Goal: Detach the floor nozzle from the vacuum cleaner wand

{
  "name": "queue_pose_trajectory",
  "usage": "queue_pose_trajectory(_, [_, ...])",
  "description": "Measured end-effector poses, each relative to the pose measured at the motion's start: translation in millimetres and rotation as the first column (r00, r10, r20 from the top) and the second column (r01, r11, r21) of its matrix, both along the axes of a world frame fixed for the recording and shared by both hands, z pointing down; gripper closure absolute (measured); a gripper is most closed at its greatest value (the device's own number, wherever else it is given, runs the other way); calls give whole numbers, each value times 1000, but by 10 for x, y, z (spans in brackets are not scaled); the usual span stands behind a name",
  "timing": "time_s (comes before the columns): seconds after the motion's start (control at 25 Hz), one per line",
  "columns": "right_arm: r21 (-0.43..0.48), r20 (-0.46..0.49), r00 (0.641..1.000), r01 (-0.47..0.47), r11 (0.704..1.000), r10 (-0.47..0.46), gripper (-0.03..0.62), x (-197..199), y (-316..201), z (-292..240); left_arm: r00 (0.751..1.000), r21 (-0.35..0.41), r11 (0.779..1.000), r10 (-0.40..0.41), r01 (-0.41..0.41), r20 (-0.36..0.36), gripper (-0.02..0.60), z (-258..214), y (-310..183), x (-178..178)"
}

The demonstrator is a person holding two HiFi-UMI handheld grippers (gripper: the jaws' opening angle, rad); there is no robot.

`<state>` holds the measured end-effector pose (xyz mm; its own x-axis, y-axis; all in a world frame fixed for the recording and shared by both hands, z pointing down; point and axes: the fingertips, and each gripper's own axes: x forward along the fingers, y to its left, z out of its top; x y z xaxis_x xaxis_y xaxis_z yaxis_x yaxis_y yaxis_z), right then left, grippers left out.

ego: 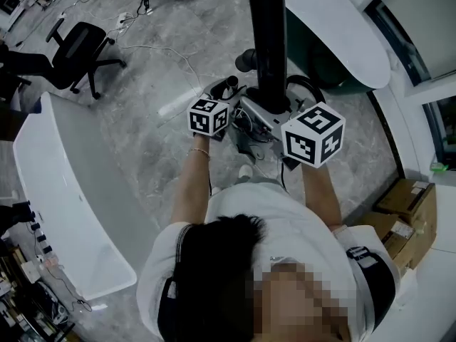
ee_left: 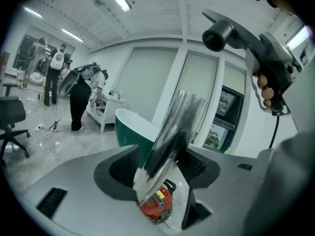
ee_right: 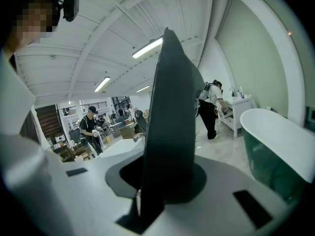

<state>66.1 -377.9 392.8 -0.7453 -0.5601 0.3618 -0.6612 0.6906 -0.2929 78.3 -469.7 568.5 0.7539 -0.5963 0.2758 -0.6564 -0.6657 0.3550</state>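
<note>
wand (ee_left: pixel 173 127): glossy smooth metal | floor nozzle (ee_right: pixel 170 132): matt plastic

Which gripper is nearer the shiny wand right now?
Left. The shiny wand stands between the left gripper's jaws. The right gripper is shut on the black floor nozzle, and no wand shows in its own view.
</note>
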Motion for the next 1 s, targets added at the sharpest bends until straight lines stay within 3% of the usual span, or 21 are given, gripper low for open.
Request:
queue_pose_trajectory(0.16, [8, 8, 1000, 4, 1000, -4, 511, 10, 54, 8, 1000, 45, 999, -30, 30, -2, 291, -118, 11, -77])
queue_pose_trajectory(0.28, [13, 11, 1000, -5, 1000, 5, 510, 43, 92, 4, 1000, 63, 998, -27, 28, -8, 273, -219, 63, -131])
queue_pose_trajectory(0.36, [17, 12, 1000, -17, 1000, 17, 510, 74, 108, 1, 999, 77, 997, -29, 31, -22, 272, -311, 123, -183])
queue_pose_trajectory(0.52, [23, 26, 999, -41, 999, 40, 510, 128, 160, -19, 989, 104, 992, -49, 64, -139, 272, -627, 268, -315])
queue_pose_trajectory(0.8, [25, 43, 996, -77, 997, 76, 510, 118, 289, -41, 984, 167, 982, -58, 86, -166, 273, -1041, 583, -519])
queue_pose_trajectory(1.0, [81, 18, 990, -138, 987, 137, 510, 159, 400, -53, 974, 208, 971, -72, 118, -216, 275, -1360, 843, -591])
